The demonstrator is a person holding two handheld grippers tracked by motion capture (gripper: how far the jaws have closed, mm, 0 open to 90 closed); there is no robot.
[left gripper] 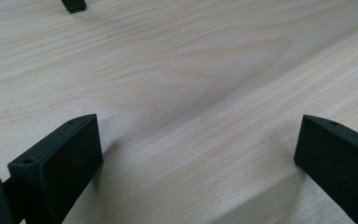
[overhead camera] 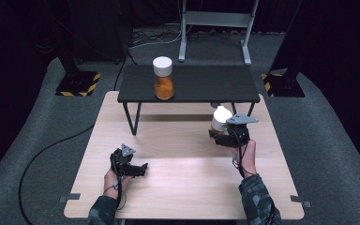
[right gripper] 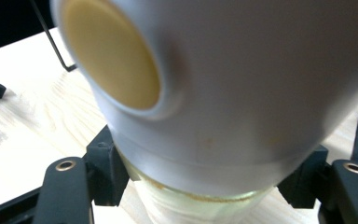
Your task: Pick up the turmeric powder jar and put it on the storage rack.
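We see our right gripper [overhead camera: 221, 132] closed on the white-lidded jar [overhead camera: 220, 118], lifted above the table [overhead camera: 178, 187], with the black shelf [overhead camera: 192, 86] at twelve o'clock, while our left gripper [overhead camera: 138, 168] rests open and empty.

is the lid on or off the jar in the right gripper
On. The white lid sits on the clear jar, which the right gripper clamps just below it.

Held jar [overhead camera: 221, 120]: white cap, clear glass body. Second jar [overhead camera: 163, 77]: white cap, orange contents. Shelf [overhead camera: 201, 84]: black. Surface [overhead camera: 183, 183]: pale wood grain. Right gripper [overhead camera: 221, 136] and left gripper [overhead camera: 143, 168]: black. Floor blocks [overhead camera: 77, 84]: yellow-black stripes.
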